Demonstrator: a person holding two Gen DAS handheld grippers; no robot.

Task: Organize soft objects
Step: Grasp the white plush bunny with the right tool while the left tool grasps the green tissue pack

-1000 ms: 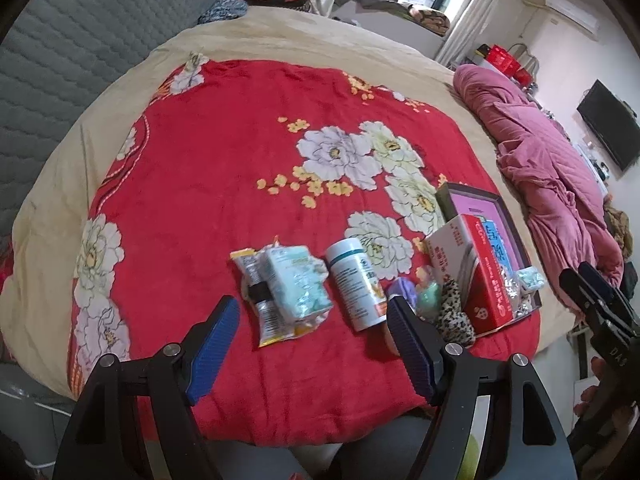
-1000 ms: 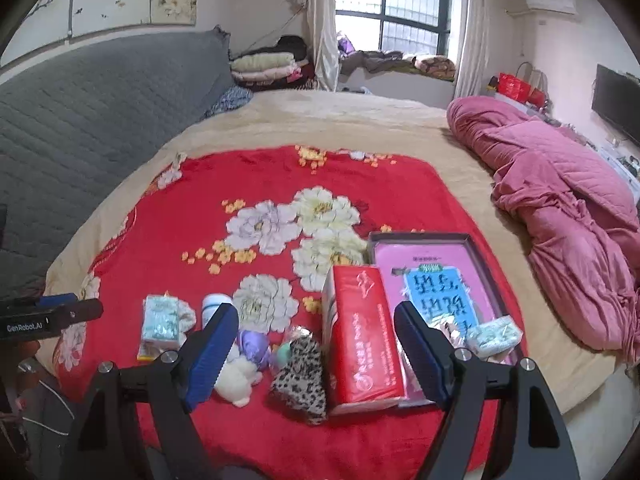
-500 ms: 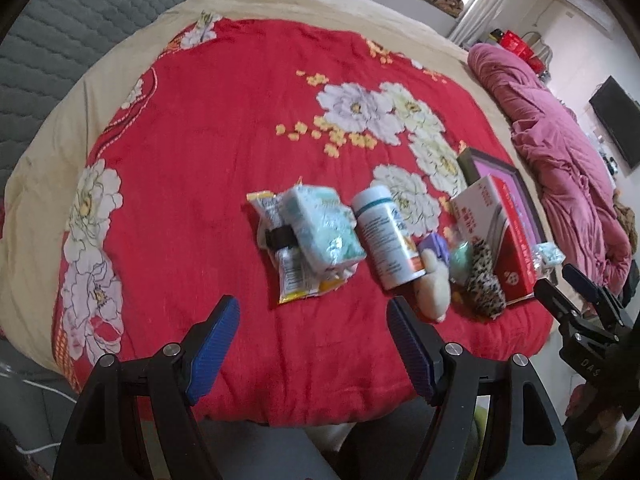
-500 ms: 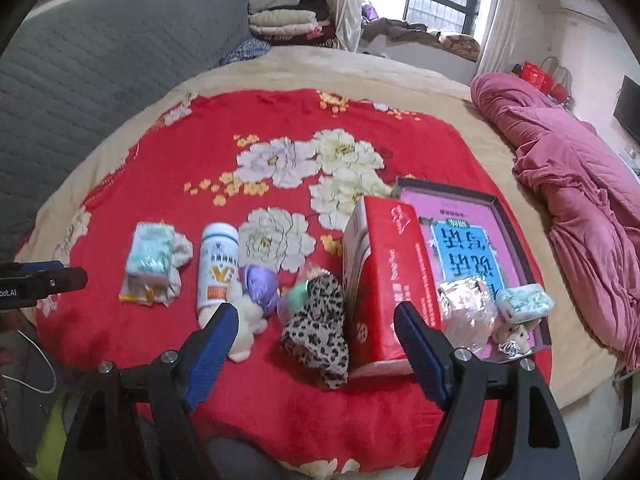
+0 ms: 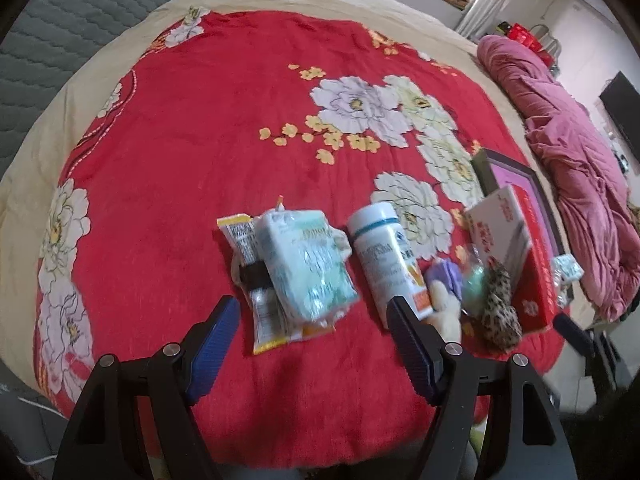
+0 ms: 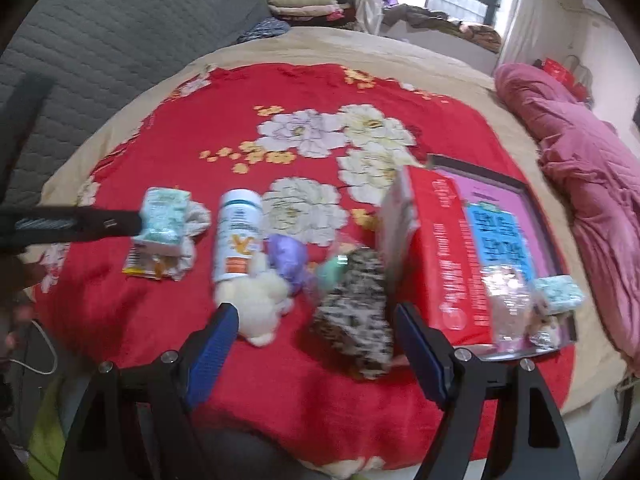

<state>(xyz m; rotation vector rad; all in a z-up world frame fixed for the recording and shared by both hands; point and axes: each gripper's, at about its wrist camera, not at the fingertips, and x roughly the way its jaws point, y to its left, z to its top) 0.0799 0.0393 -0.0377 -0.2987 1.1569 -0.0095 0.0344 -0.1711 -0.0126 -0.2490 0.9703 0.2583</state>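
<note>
1. The soft stuff sits in a row near the front edge of the bed: a tissue pack (image 5: 306,264) lying on a snack packet (image 5: 256,280), then a cream plush (image 6: 260,300), a purple bit (image 6: 286,260), a mint bit (image 6: 334,272) and a leopard pouch (image 6: 354,312), all bunched and touching.
2. A white bottle (image 5: 386,256) lies between the tissues and the plush, probably just a hard item mixed in.
3. A red box (image 6: 444,248) leans half on the tray (image 6: 532,200), which already holds another tissue pack (image 6: 560,300) and something crinkly, too blurry to name. Looks like the tray is the drop spot.
4. Left tongs (image 5: 316,348) hang wide open and empty, lined up on the tissues.
5. Right tongs (image 6: 318,354) also gape empty, framing the pouch, likely its first pick.
</note>
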